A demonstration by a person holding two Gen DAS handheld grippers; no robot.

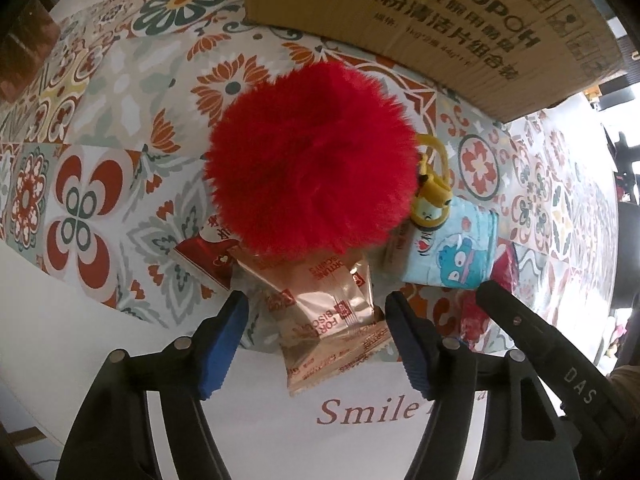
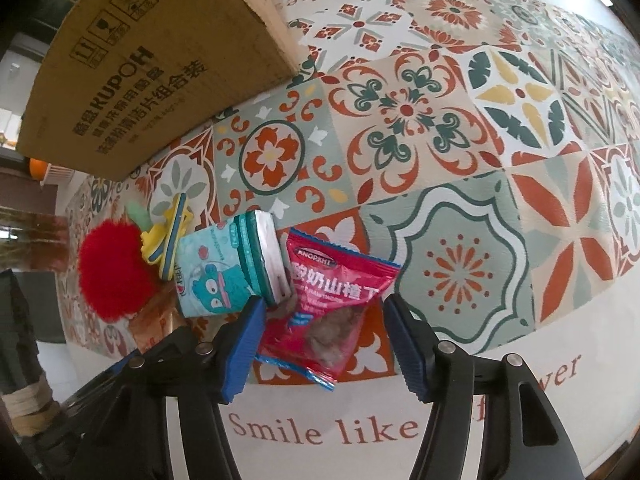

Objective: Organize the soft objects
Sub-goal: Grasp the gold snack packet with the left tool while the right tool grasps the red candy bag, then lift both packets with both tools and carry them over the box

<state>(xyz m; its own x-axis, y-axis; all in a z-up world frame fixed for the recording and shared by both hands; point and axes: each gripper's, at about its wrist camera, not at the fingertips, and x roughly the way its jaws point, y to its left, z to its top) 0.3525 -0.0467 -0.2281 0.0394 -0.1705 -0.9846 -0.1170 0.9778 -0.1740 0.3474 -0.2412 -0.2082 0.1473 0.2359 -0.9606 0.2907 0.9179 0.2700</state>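
Observation:
A gold fortune-biscuit packet (image 1: 328, 320) lies flat on the patterned tablecloth between the blue pads of my left gripper (image 1: 316, 312), which points down over it; the pads stand at its edges without a clear squeeze. Just beyond it sits a fluffy red pompom (image 1: 312, 156). My right gripper (image 2: 324, 316) straddles a red snack packet (image 2: 336, 300). Its left pad is against the packet's edge, and a gap shows at the right pad. A blue cartoon tissue pack (image 2: 224, 272) and a yellow keychain charm (image 2: 168, 240) lie between the pompom (image 2: 116, 272) and the red packet.
A large cardboard box (image 1: 420, 20) stands on the far side of the tablecloth (image 2: 440, 120), close behind the pile. A small red-and-white sachet (image 1: 204, 256) lies left of the gold packet. The right gripper's black finger (image 1: 520, 320) shows beside the tissue pack (image 1: 452, 248).

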